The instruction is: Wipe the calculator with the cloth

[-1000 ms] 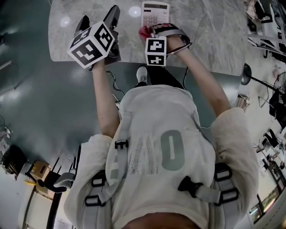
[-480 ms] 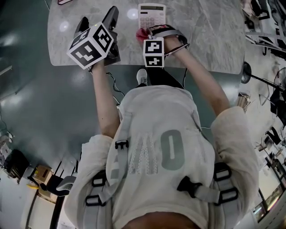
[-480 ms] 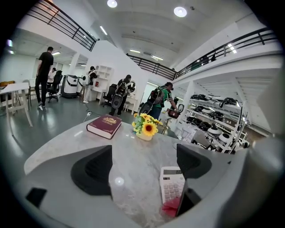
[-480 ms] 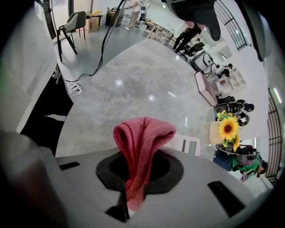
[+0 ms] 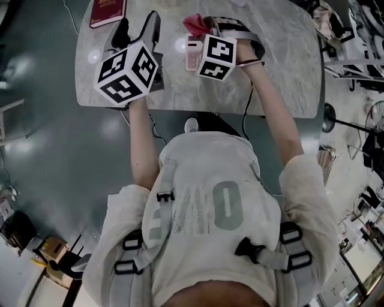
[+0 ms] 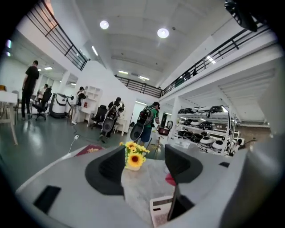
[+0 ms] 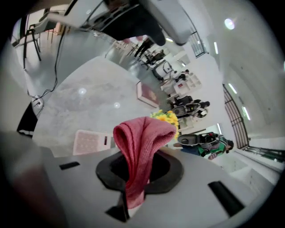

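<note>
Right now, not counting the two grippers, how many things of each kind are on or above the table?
calculator: 1
cloth: 1
book: 1
pot of yellow flowers: 1
Total: 4

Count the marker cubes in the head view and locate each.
2. One cube is at left, by the table's near edge; the other is at right, partly covering the calculator. None seems hidden.
</note>
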Action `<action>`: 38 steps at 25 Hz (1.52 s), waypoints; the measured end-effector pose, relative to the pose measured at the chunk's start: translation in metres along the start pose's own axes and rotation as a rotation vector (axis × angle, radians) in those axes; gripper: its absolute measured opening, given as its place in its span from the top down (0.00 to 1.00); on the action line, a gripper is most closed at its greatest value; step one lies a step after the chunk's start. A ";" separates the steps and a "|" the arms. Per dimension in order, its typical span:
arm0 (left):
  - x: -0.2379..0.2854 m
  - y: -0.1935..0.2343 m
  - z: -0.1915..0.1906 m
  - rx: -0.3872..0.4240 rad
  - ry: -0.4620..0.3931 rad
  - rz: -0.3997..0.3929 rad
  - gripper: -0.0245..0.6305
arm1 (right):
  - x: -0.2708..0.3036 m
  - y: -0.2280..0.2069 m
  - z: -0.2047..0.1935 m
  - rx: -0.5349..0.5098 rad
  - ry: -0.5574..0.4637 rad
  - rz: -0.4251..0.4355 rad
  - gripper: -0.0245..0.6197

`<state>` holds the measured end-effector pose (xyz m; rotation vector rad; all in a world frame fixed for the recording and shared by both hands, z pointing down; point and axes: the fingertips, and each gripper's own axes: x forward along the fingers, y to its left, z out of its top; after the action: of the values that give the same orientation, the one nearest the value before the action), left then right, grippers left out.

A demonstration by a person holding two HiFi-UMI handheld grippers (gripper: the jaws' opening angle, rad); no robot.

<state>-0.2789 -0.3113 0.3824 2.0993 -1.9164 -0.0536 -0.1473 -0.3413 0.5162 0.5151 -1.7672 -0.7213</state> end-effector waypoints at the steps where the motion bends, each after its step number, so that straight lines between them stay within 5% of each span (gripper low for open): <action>1: -0.005 -0.003 0.011 0.023 -0.029 -0.001 0.54 | -0.012 -0.018 0.004 0.034 -0.020 -0.052 0.88; 7: -0.042 -0.034 0.077 0.127 -0.223 -0.002 0.78 | -0.108 -0.106 0.011 0.293 -0.180 -0.355 0.88; 13: -0.091 -0.072 0.110 0.330 -0.390 0.037 0.93 | -0.200 -0.119 -0.004 0.606 -0.377 -0.544 0.88; 18: -0.127 -0.101 0.107 0.429 -0.424 0.022 0.93 | -0.249 -0.093 -0.016 0.816 -0.487 -0.595 0.88; 23: -0.150 -0.105 0.082 0.489 -0.377 0.006 0.93 | -0.276 -0.058 -0.012 0.914 -0.548 -0.591 0.88; 30: -0.148 -0.112 0.062 0.396 -0.335 -0.030 0.93 | -0.283 -0.021 -0.035 1.063 -0.584 -0.557 0.88; 38: -0.152 -0.109 0.053 0.349 -0.330 -0.052 0.93 | -0.284 -0.011 -0.047 1.097 -0.563 -0.578 0.88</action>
<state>-0.2025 -0.1656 0.2796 2.4992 -2.1897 -0.0863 -0.0175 -0.1718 0.3228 1.7393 -2.5094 -0.1889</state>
